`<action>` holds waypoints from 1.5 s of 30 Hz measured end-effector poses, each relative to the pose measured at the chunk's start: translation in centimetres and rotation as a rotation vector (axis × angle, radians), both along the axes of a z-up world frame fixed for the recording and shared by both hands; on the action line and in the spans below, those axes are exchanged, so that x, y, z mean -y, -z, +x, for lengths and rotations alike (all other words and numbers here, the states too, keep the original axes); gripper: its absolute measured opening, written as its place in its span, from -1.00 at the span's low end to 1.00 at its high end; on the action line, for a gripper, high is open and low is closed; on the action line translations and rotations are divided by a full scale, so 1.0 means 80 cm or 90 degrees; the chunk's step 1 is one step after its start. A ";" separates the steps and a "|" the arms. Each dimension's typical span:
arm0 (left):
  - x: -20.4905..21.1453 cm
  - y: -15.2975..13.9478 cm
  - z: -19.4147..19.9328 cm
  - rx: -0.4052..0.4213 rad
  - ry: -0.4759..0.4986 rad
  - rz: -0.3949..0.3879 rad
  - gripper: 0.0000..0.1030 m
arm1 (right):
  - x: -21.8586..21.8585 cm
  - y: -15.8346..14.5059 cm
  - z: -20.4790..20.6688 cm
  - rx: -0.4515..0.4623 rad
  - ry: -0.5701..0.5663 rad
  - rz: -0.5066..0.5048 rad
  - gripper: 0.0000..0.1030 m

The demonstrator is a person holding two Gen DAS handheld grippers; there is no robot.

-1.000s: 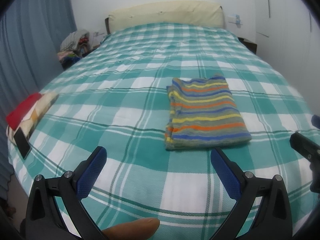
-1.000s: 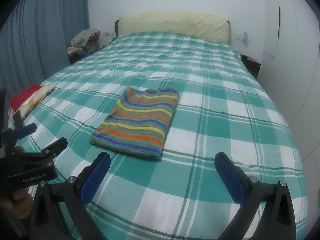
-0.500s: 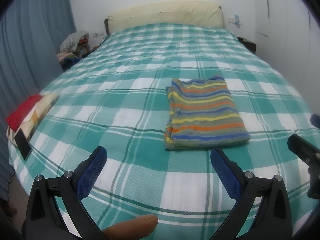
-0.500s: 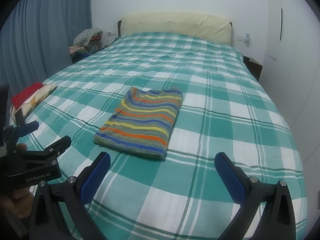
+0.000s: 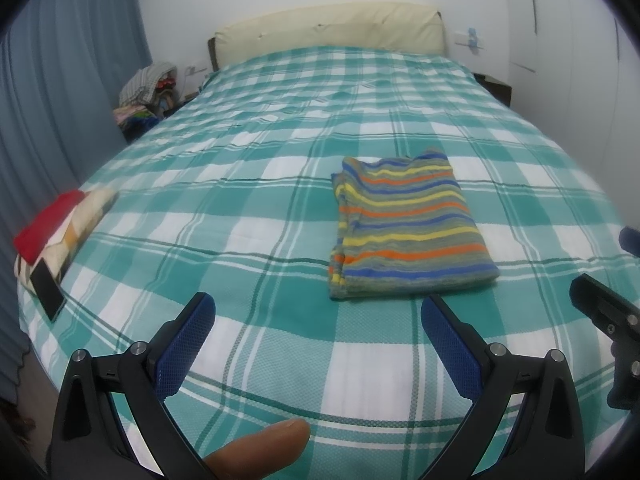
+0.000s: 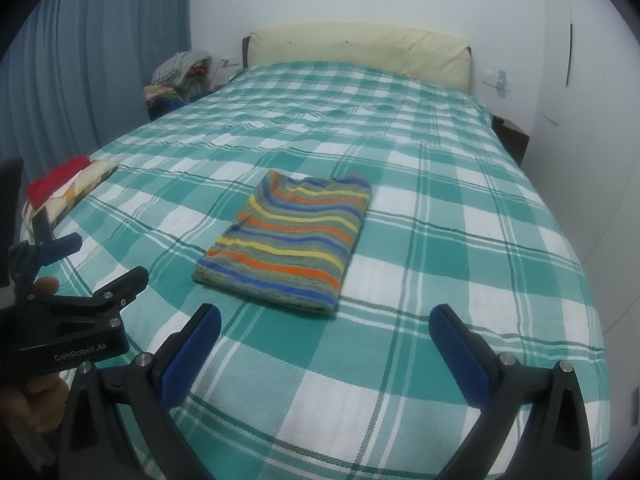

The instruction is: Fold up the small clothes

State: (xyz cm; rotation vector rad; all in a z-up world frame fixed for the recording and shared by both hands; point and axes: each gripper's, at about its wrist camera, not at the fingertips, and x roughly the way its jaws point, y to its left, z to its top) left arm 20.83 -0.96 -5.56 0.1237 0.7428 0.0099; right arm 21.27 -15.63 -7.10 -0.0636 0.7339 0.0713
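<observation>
A striped garment [image 5: 404,228], folded into a neat rectangle, lies flat on the green-and-white plaid bed [image 5: 248,184]. It also shows in the right wrist view [image 6: 292,240]. My left gripper [image 5: 318,320] is open and empty, held above the bed's near end, short of the garment's near edge. My right gripper [image 6: 326,330] is open and empty, also just short of the garment. The left gripper shows at the left edge of the right wrist view [image 6: 60,252], and part of the right gripper shows at the right edge of the left wrist view [image 5: 600,312].
A red and patterned folded stack [image 5: 60,220] with a black phone [image 5: 46,286] lies at the bed's left edge. A cream headboard [image 5: 332,28] is at the far end. A pile of clothes [image 5: 148,88] sits beside blue curtains. White wardrobe doors [image 6: 592,120] stand on the right.
Both grippers have drifted slightly; the right wrist view has shifted so the garment sits a little further right. The garment has not moved and both grippers stay open.
</observation>
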 end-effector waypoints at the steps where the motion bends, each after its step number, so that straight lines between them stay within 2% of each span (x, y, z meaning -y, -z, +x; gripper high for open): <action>1: 0.000 0.000 0.000 0.000 0.001 0.000 0.99 | 0.000 0.000 0.000 -0.001 0.000 0.001 0.99; 27: 0.004 -0.008 -0.005 0.000 0.009 0.007 0.99 | -0.006 -0.008 -0.003 -0.001 -0.003 -0.003 0.99; 45: -0.003 -0.006 0.003 -0.019 0.014 -0.004 0.99 | -0.004 -0.008 -0.003 0.003 0.020 -0.043 0.99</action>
